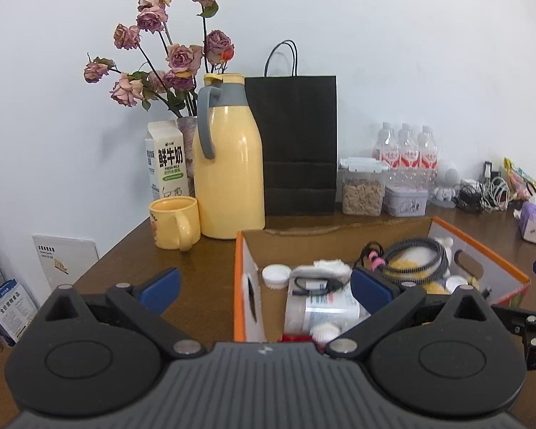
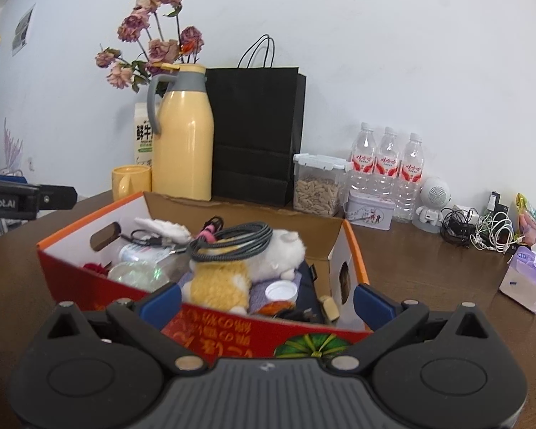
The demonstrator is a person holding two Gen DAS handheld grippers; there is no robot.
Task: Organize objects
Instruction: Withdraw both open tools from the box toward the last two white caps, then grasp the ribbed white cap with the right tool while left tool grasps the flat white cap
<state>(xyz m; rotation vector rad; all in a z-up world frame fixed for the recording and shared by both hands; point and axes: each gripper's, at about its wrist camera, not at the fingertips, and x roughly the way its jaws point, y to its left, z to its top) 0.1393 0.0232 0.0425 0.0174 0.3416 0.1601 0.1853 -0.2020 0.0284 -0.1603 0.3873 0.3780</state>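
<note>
Orange-edged cardboard box (image 2: 203,332) on brown wooden table (image 2: 428,268), white-and-yellow plush toy (image 2: 232,275) and coiled grey braided cable (image 2: 232,241) inside, left gripper (image 1: 264,286) and right gripper (image 2: 266,302) both spread wide, holding nothing

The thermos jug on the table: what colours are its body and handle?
Pale yellow body, grey handle on the thermos jug; clearest in the left wrist view.

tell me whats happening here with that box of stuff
A person is tidying a brown wooden table with a handheld gripper in each hand. Both the left gripper and the right gripper are open and hold nothing, each facing the orange cardboard box. The box already holds a white and yellow plush toy, a coiled grey braided cable and a white bottle cap. A yellow thermos jug and a yellow mug stand behind it.
</note>
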